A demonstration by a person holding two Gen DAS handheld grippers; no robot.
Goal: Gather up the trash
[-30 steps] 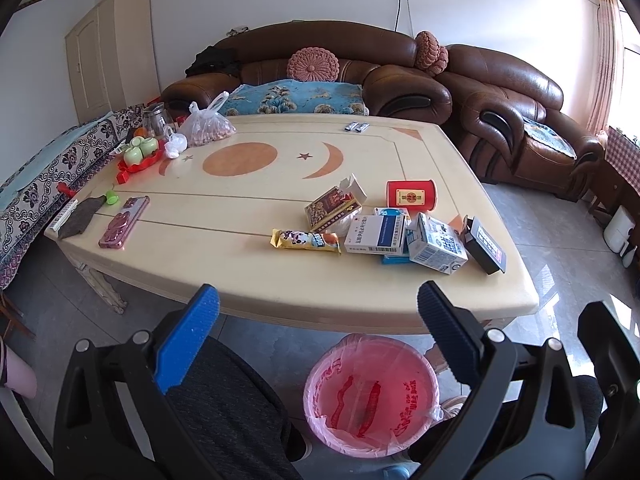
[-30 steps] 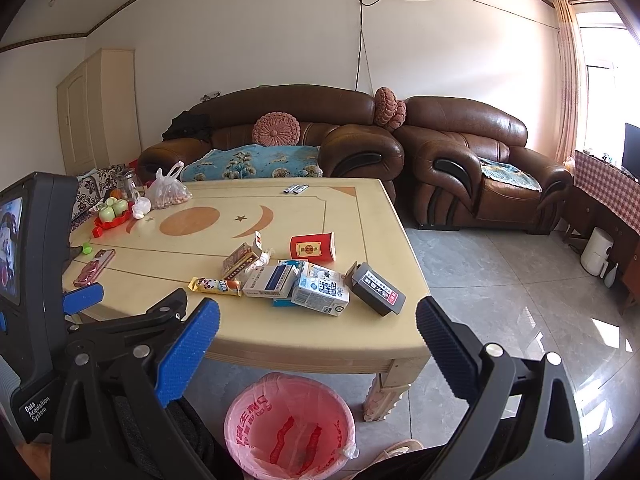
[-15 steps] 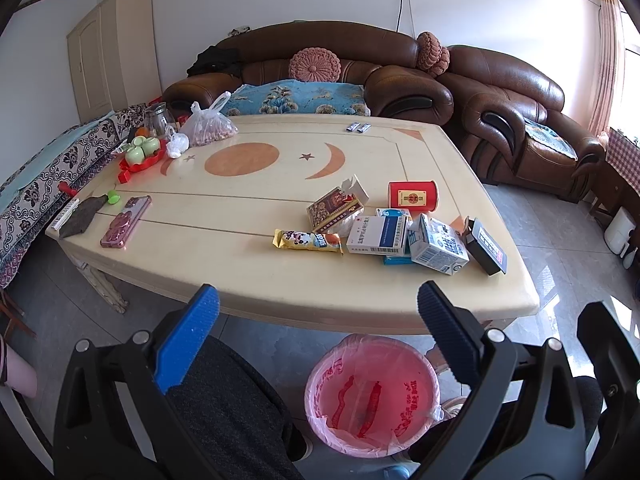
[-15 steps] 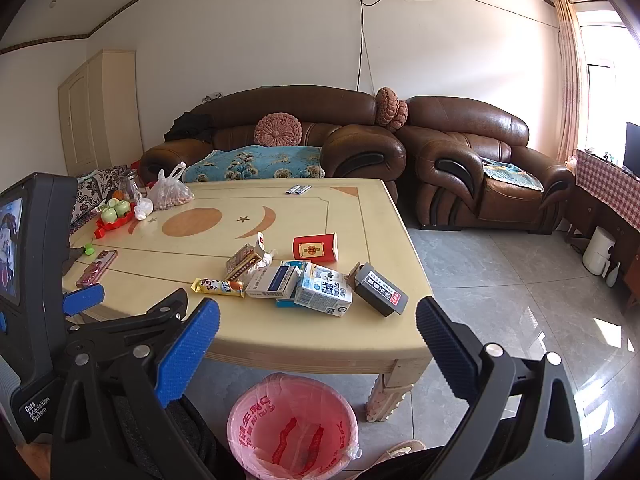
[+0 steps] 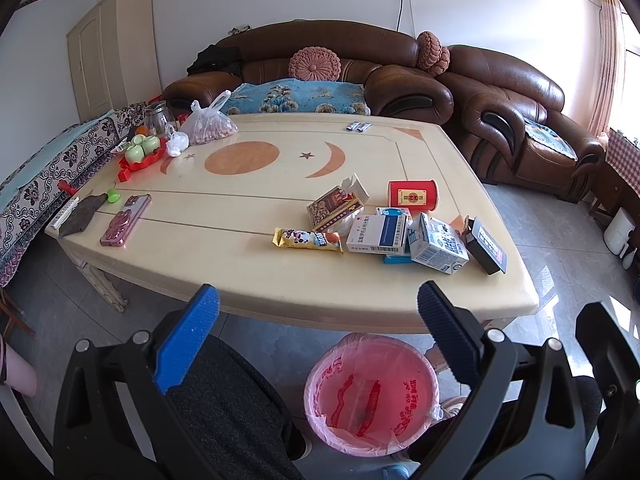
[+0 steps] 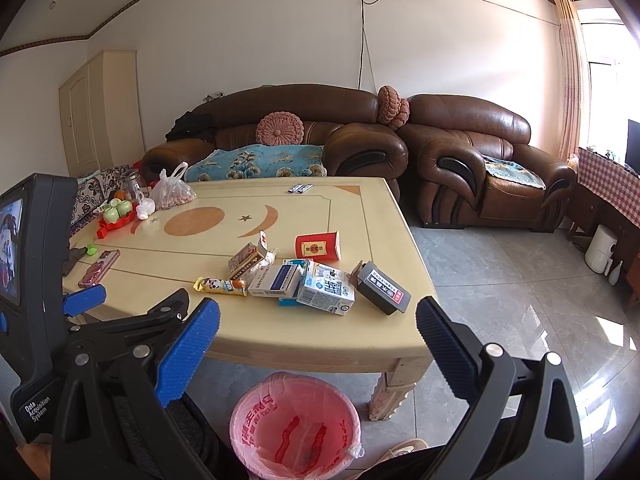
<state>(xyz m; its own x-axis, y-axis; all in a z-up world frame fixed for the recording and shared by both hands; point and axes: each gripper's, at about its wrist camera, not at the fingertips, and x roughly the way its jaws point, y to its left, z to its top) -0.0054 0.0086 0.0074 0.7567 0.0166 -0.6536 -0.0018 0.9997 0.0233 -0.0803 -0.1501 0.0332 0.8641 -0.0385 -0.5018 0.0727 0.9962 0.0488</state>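
My counter carries boxes, a wrapper, a red can, a phone; a pink bin stands on the floor.

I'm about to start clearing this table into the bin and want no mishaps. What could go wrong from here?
Three risks, as I judge them:
1. The milk carton leans on the white medicine box; lifting one may shift the other.
2. The black box lies near the table edge and could be knocked off.
3. The pink phone is not trash; a hasty sweep might bin it in the pink-lined bin.
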